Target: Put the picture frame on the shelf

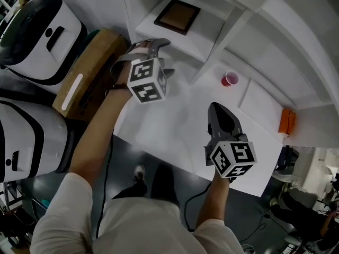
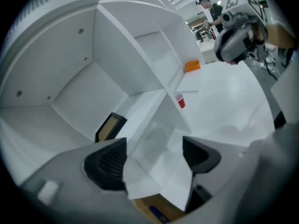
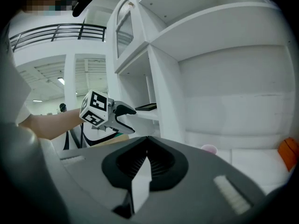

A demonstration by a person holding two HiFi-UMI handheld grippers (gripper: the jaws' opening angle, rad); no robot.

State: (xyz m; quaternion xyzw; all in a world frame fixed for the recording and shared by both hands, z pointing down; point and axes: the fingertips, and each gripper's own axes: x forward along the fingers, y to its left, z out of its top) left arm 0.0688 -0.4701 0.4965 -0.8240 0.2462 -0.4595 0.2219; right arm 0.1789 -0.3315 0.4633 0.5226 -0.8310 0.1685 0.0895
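centre left: left gripper [image 1: 168, 57], jaws apart and holding nothing, just beside the shelf [image 1: 206, 36]. upper centre: picture frame [image 1: 177, 16] lying flat on that shelf, likely already placed. best to pull straight back, keeping clear of the frame's near edge. lower right: right gripper [image 1: 218, 110], jaws closed together, empty.

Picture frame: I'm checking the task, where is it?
Head view, top centre: the picture frame lies flat on the white shelf, just beyond the open left gripper.
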